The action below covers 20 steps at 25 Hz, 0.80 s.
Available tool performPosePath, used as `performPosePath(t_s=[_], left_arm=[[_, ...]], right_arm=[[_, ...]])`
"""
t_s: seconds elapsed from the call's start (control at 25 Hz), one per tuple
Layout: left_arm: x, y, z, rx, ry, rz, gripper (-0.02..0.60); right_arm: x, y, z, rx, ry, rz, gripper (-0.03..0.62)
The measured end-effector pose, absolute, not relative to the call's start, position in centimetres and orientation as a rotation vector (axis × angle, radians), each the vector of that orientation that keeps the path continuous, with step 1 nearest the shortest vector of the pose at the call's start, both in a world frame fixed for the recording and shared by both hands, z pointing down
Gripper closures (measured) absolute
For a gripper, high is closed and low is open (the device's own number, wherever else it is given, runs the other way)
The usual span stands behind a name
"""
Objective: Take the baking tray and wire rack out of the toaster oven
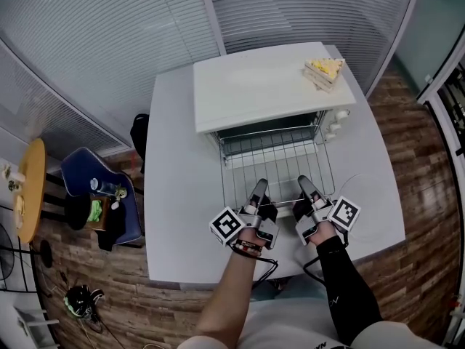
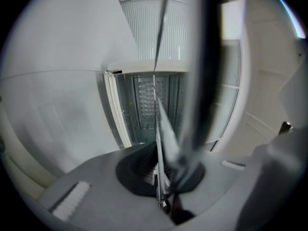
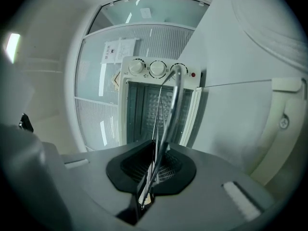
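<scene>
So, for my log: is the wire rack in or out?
Partly out: the wire rack projects forward from the toaster oven's open front.

We'd call this an office meeting room: glass walls with blinds, wood floor, one white table, blue chair alongside.

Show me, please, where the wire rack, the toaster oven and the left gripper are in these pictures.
wire rack (image 1: 278,164): head view, middle of its grid.
toaster oven (image 1: 265,86): head view, its white top.
left gripper (image 1: 260,186): head view, between its fingertips.
</scene>
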State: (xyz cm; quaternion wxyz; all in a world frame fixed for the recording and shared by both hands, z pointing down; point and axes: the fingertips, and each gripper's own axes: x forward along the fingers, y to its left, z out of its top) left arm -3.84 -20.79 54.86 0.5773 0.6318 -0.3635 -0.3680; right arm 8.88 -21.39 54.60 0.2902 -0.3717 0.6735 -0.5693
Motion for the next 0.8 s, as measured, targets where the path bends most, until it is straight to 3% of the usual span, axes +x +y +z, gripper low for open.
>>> performPosePath(t_s=[0.8], left_arm=[[-3.9,-14.2,51.0,1.574,-0.789,-0.827,0.528]], right_arm=[[8.6,-15.3,50.4,-0.973,1.834,-1.429,0.588]])
